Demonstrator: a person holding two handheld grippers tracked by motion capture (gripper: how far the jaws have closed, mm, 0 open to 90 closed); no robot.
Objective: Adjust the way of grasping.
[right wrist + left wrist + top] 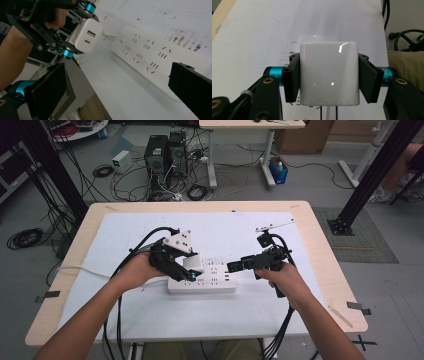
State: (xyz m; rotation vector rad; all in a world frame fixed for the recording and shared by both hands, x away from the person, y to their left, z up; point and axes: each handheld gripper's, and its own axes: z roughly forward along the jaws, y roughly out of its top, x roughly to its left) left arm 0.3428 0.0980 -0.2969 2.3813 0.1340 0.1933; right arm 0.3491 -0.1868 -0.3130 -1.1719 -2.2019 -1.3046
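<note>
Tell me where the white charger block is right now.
The white charger block is clamped in the left tongs, just above the left end of the power strip in the high view.

Left tongs (192, 272) clamped; right tongs (231, 266) agape, level.

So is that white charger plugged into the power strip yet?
Out. The charger hangs clamped in the left gripper, clear of the power strip.

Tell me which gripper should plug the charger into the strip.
Left. The left gripper already clamps the white cube-shaped charger just above the white plastic power strip. The right gripper stands open and empty beside the strip.
</note>
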